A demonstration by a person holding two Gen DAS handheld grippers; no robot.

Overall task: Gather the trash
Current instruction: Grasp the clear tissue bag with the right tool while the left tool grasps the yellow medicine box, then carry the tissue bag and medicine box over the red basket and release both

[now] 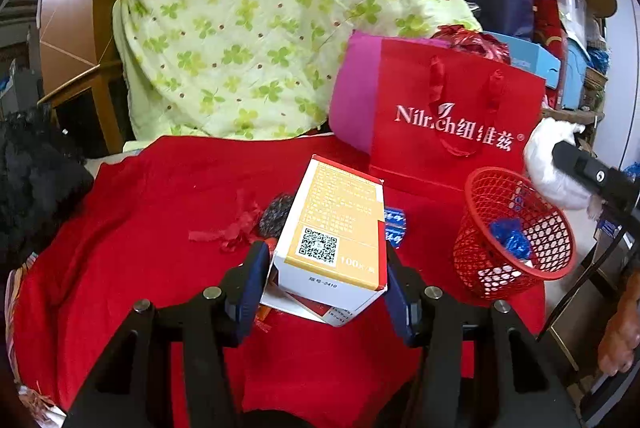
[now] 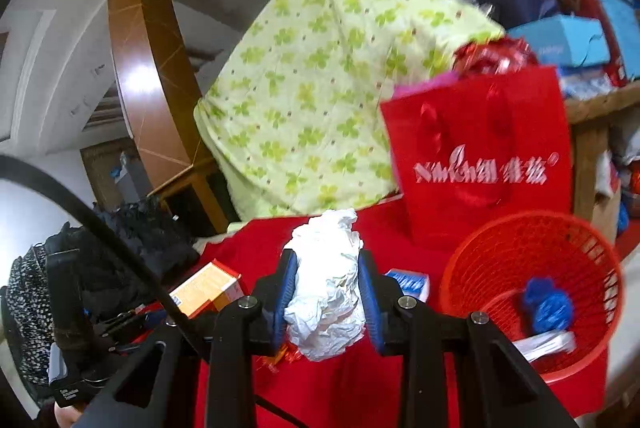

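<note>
Crumpled white paper [image 2: 326,288] is pinched between the blue pads of the right gripper [image 2: 328,292], low centre of the right wrist frame. An orange-and-white box [image 1: 336,228] is clamped by the left gripper [image 1: 326,280] at lower centre. A red mesh basket [image 1: 476,252], seen at right, is tilted on the red cloth [image 1: 160,208], blue trash [image 1: 510,236] inside.

Crumpled white paper wad [image 2: 326,284], glossy cardboard box [image 1: 336,228], red plastic mesh basket [image 1: 516,232]
</note>
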